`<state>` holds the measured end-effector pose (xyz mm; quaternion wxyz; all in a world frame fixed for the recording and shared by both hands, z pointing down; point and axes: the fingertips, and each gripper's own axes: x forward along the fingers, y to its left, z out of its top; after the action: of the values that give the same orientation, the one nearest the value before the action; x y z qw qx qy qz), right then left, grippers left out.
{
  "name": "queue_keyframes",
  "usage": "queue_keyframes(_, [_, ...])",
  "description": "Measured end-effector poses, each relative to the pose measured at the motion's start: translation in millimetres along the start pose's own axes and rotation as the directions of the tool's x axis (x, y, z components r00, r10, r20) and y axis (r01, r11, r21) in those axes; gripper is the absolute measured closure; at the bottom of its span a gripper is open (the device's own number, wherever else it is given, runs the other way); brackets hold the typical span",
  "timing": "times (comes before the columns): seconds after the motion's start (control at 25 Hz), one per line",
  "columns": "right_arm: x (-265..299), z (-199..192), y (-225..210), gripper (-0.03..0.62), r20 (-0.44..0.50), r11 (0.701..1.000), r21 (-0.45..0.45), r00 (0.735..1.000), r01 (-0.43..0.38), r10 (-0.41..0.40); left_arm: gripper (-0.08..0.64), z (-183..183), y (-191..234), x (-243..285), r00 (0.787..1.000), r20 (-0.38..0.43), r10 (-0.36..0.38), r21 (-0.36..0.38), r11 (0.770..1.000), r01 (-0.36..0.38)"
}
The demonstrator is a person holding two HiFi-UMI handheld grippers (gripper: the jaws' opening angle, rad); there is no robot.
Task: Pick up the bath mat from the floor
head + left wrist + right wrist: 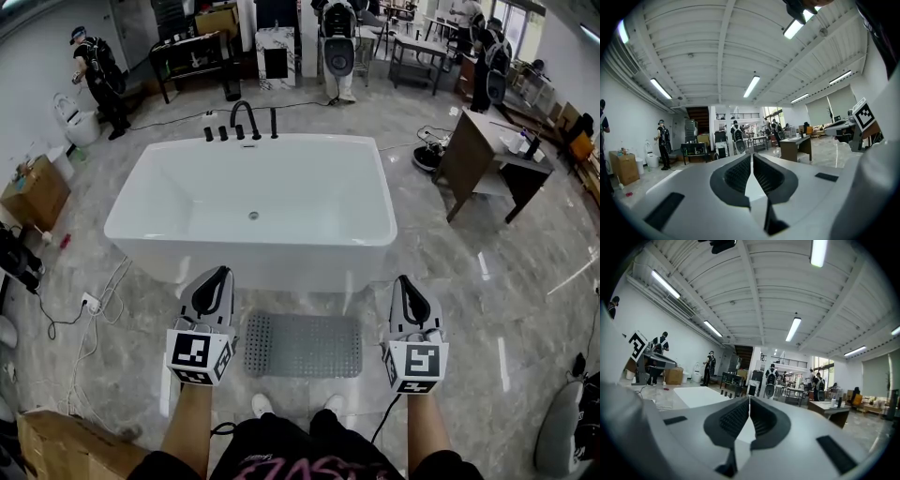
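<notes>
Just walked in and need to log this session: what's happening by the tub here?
A person stands facing a white bathtub, holding a gripper in each hand. The left gripper and right gripper are both shut and empty, pointing ahead across the room. The grey bath mat lies flat on the floor between the tub and the person's shoes, untouched; the pickup has not begun.

Premises: large open test hall staged as a bathroom. Freestanding bathtub point(281, 255) centre frame; toilet point(75, 120) upper left; desk point(480, 148) upper right; ceiling strip light point(752, 86).
</notes>
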<state>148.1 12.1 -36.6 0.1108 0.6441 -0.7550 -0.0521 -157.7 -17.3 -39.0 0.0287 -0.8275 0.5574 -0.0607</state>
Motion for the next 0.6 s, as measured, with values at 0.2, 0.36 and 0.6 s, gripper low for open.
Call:
queue_keyframes(0.2, [1.3, 2.2, 2.7, 0.569, 0.007, 1.0, 0.006, 1.0, -0.001, 0.001, 0.537, -1.8, -3.9, -2.3, 1.0, -0.008, -0.014, 0.019, 1.0, 0.014])
queue_keyframes(0.36, [-2.3, 1.1, 4.1, 0.57, 0.007, 1.0, 0.009, 1.0, -0.006, 0.006, 0.537, -4.2, -8.8, -5.5, 1.0, -0.02, -0.024, 0.027, 0.999, 0.024])
queue_keyframes(0.6, [-4.2, -3.1, 5.0, 0.569, -0.009, 1.0, 0.008, 1.0, -0.006, 0.006, 0.537, -7.9, -4.6, -8.9, 0.999, -0.031, -0.021, 0.023, 1.0, 0.021])
